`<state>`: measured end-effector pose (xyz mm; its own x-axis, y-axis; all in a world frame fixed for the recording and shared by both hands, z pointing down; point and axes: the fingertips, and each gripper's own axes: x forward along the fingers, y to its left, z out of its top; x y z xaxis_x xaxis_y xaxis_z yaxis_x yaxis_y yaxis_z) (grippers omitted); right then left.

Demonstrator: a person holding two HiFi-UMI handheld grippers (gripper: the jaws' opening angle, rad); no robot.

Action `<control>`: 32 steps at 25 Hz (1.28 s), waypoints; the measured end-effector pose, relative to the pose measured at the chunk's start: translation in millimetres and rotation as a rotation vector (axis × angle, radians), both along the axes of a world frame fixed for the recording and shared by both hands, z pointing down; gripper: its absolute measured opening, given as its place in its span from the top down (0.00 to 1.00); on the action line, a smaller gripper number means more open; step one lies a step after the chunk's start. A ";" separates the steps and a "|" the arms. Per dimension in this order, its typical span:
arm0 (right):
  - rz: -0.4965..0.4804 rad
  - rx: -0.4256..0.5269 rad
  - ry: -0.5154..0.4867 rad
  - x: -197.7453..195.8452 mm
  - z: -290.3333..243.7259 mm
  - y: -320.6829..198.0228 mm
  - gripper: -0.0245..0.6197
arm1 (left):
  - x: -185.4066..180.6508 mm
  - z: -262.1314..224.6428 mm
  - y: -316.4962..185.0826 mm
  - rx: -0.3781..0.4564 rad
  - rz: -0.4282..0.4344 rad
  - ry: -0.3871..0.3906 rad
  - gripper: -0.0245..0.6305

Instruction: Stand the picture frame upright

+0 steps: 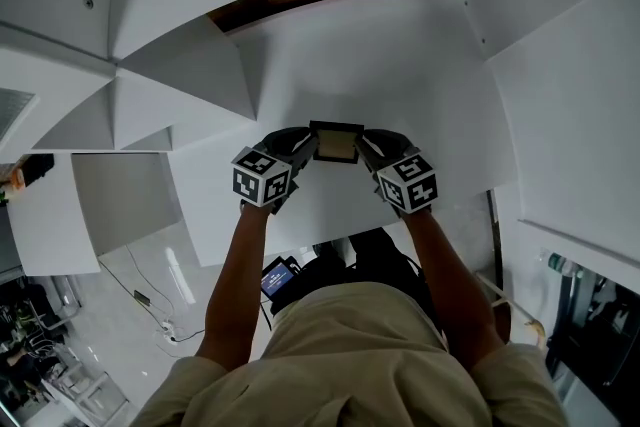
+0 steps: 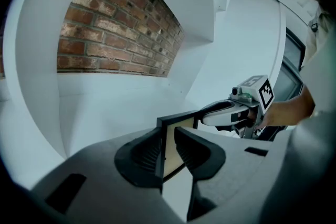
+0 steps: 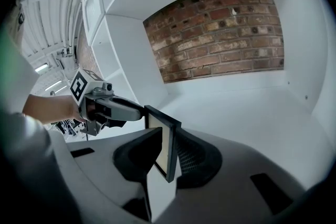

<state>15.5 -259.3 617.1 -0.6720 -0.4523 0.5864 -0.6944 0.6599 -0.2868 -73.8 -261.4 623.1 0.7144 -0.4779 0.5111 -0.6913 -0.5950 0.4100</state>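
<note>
A small picture frame (image 1: 336, 143) with a black border and a pale face is held over the white shelf surface (image 1: 400, 75), one side in each gripper. My left gripper (image 1: 306, 147) is shut on its left edge, and my right gripper (image 1: 366, 147) is shut on its right edge. In the left gripper view the frame (image 2: 173, 157) stands edge-on between the jaws of my left gripper (image 2: 169, 139), with the right gripper (image 2: 231, 113) at its far side. The right gripper view has the frame (image 3: 163, 153) upright in my right gripper (image 3: 168, 136), and the left gripper (image 3: 113, 107) beyond it.
White shelf walls (image 1: 190, 65) close in on both sides. A brick wall (image 3: 220, 29) closes the back of the alcove. The shelf's front edge (image 1: 330, 240) lies just under my forearms, and the floor with cables shows below at the left.
</note>
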 end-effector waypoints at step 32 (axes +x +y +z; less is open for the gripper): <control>-0.078 0.034 0.055 7.1 -11.0 80.1 0.84 | 7.6 -13.0 71.8 0.024 0.049 -0.038 0.85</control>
<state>22.6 -179.3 606.1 -0.6730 -0.4200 0.6088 -0.6545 0.7215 -0.2258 -66.1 -189.6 610.1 0.7174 -0.4557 0.5270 -0.6762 -0.6376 0.3691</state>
